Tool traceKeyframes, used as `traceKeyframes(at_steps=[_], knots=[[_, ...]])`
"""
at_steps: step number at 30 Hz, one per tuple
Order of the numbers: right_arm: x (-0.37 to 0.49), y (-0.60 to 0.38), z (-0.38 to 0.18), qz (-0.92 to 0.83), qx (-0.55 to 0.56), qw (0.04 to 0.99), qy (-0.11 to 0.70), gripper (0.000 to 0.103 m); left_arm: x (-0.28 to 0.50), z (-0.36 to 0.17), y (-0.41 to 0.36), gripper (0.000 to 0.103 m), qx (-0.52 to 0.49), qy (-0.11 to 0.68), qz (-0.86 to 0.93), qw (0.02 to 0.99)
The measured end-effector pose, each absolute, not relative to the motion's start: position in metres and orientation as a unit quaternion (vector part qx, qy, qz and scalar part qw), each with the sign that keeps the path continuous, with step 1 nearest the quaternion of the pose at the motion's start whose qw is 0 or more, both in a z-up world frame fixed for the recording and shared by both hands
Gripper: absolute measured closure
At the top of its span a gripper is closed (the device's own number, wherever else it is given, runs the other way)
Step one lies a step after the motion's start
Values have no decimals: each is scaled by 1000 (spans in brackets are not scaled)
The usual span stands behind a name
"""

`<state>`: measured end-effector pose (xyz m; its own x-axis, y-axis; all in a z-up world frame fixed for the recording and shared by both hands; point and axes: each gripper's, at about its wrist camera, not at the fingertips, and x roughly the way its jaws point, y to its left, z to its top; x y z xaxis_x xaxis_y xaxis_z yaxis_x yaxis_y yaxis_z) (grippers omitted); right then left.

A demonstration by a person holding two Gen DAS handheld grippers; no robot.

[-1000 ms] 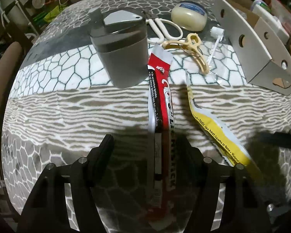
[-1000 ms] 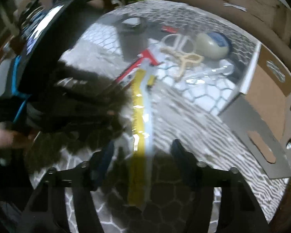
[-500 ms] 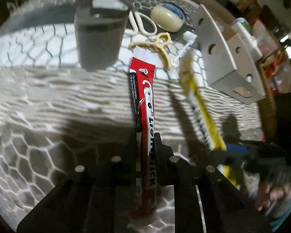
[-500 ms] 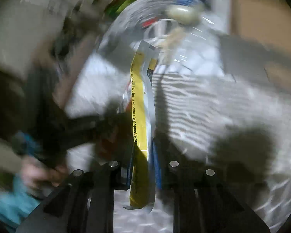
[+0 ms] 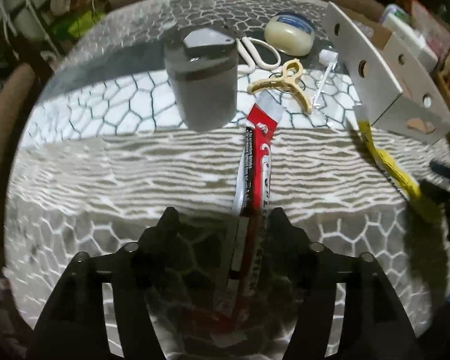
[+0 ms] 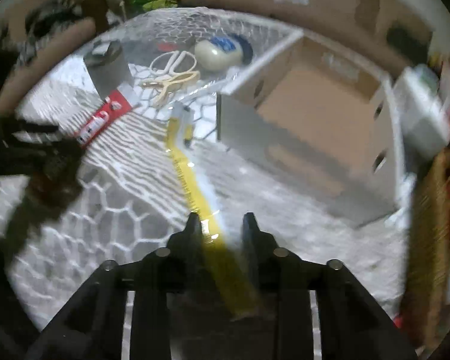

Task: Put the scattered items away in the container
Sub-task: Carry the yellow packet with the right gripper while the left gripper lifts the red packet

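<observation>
A red lightstick packet [image 5: 256, 162] lies on the patterned blanket and runs between the fingers of my left gripper [image 5: 223, 213]. Those jaws are opening and stand wide, with the packet close to the right finger and not pinched. A yellow packet [image 6: 189, 180] runs between the fingers of my right gripper [image 6: 221, 217]. Its jaws are opening too, and the pads stand off the packet. The yellow packet's far end lies near the corner of the open cardboard box [image 6: 315, 114], which stands at the right.
A grey lidded tub [image 5: 204, 84] stands beyond the red packet. White scissors [image 5: 255, 52], a beige hair claw [image 5: 282, 85], a cream jar with a blue lid [image 5: 289, 34] and a clear wrapped item [image 5: 325, 72] lie behind. Clutter rings the blanket.
Both grippers closed on their packets half a second ago and now stand apart again. The yellow packet has shifted right, toward the box; the red one lies about where it was.
</observation>
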<state>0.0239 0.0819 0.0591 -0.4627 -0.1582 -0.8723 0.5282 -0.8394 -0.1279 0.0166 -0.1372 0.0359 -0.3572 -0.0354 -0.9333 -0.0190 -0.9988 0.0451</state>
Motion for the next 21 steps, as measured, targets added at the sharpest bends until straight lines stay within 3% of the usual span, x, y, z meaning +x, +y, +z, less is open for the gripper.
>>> traceKeyframes(at_steps=[1, 3, 7, 9, 11, 12, 14, 21], knots=[[26, 85, 62, -832, 473, 219, 190, 65, 17, 35, -134, 41, 567, -27, -823, -1], [26, 83, 56, -819, 485, 249, 176, 52, 18, 31, -127, 40, 571, -26, -820, -22], [28, 73, 30, -800, 502, 244, 218, 51, 23, 19, -118, 42, 571, -51, -819, -28], [27, 74, 23, -798, 502, 244, 228, 54, 20, 16, -120, 52, 569, -31, -821, -38], [20, 82, 24, -797, 509, 258, 197, 73, 16, 18, -124, 70, 566, -19, -824, -35], [20, 89, 29, -795, 516, 264, 179, 81, 15, 19, -129, 85, 565, -6, -825, -32], [13, 99, 32, -791, 530, 278, 125, 86, 13, 21, -141, 88, 569, 41, -820, -41], [-1, 132, 61, -761, 534, 352, -110, 87, 20, 50, -151, 89, 547, 141, -820, -88]])
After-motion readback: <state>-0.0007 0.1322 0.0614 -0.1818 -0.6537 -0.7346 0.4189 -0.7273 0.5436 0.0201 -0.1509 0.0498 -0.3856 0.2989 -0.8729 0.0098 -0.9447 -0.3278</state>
